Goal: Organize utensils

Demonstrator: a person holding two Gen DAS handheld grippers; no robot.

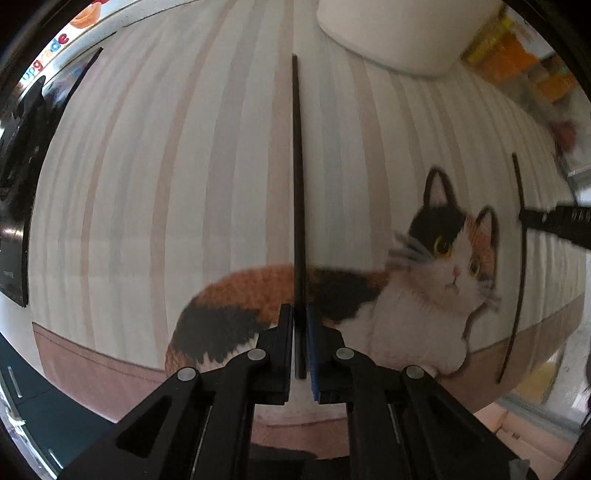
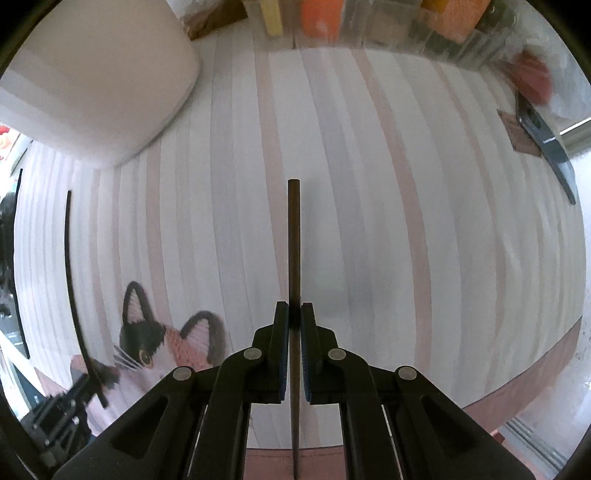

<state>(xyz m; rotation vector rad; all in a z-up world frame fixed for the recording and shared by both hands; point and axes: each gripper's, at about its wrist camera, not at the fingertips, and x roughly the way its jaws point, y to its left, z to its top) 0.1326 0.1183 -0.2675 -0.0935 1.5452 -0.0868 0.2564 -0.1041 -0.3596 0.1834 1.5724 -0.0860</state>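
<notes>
My left gripper [image 1: 300, 314] points down over a striped placemat [image 1: 184, 184] with a cat picture, shut on a black chopstick [image 1: 298, 184] that runs straight away between its pads. My right gripper [image 2: 294, 310] is shut on a dark brown chopstick [image 2: 294, 240] in the same way. Each gripper shows in the other's view: the right gripper [image 1: 526, 218] with its chopstick [image 1: 521, 266] at the right edge, the left gripper [image 2: 94, 373] with its chopstick [image 2: 72, 277] at the lower left. A white container [image 1: 399, 33] [image 2: 92, 81] stands at the mat's far side.
Clear boxes with orange and yellow contents [image 2: 321, 18] line the far edge of the table. A dark blade-shaped tool [image 2: 546, 144] lies at the mat's right side. A black flat device [image 1: 14, 229] sits left of the mat. The mat's brown border [image 1: 110, 373] marks its near edge.
</notes>
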